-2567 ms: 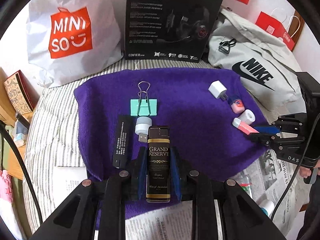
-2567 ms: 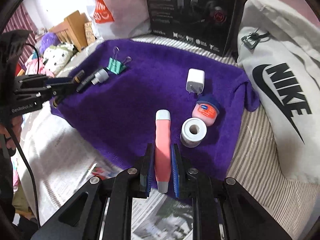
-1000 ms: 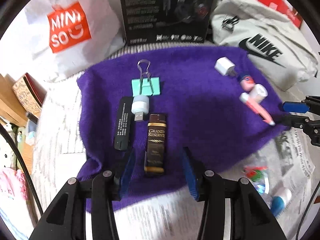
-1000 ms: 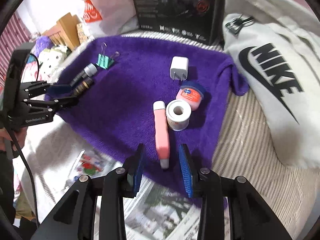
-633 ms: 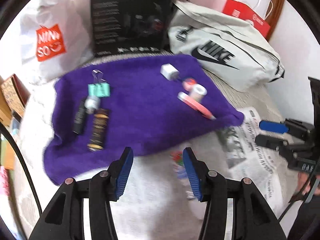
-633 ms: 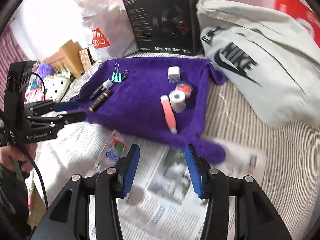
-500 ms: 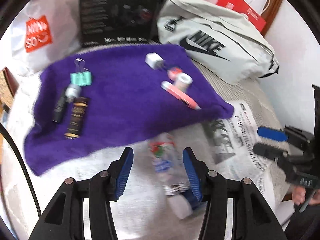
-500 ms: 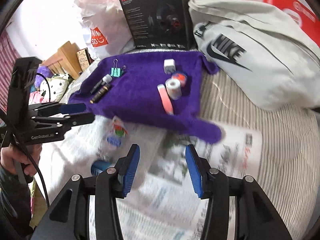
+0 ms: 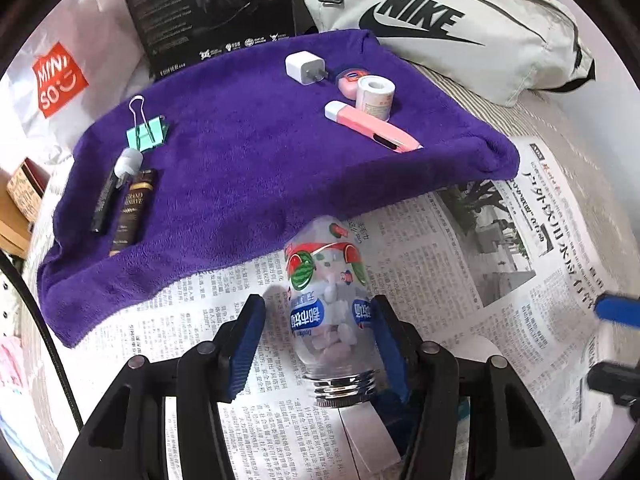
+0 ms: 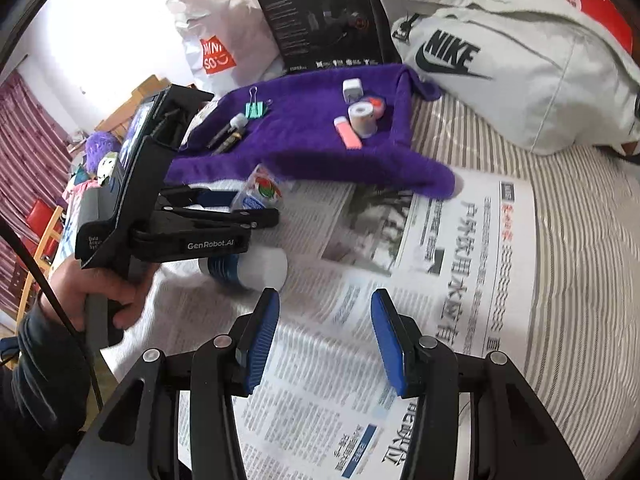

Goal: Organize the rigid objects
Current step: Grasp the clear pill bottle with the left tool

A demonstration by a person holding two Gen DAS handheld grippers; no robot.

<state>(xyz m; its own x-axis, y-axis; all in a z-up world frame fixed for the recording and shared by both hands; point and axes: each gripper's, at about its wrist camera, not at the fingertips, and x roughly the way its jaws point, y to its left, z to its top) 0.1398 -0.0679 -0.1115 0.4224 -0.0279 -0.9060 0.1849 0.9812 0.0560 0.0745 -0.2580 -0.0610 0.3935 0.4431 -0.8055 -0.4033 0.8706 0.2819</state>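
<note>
Lettering first, from my left wrist view: a white bag (image 9: pixel 60 80) reads "MINISO", a grey bag (image 9: pixel 460 20) reads "NIKE", and a black box (image 9: pixel 208 8) at the far edge of the bed shows "EDIFIER". On the purple towel (image 9: pixel 260 168) a dark slim box (image 9: pixel 134 208) reads "GRAND RESERVE"; beside it lie a black stick (image 9: pixel 105 202), a small white USB light (image 9: pixel 129 162) and a green binder clip (image 9: pixel 146 134). Toward the towel's right edge I see a white charger (image 9: pixel 304 68), a pink tin (image 9: pixel 348 82), a tape roll (image 9: pixel 374 94) and a pink pen-shaped tool (image 9: pixel 372 128). My left tongs (image 9: pixel 316 344) are opening, with a clear bottle (image 9: pixel 332 300) lying on the newspaper (image 9: pixel 480 280) between the pads; its watermelon label carries writing I cannot read, and pale tablets sit inside. The right pad looks against it, the left stands clear.

In the right wrist view, my right tongs (image 10: pixel 324 336) are parted, with only newspaper between them. The bottle (image 10: pixel 260 192) lies at the towel's near edge, in the left tongs (image 10: pixel 256 206), whose body reads "GenRobot.AI", held by a hand (image 10: pixel 104 292). A white-and-blue cap (image 10: pixel 248 268) lies just beyond my left pad. "HECATE" tops the black box (image 10: pixel 320 12).
</note>
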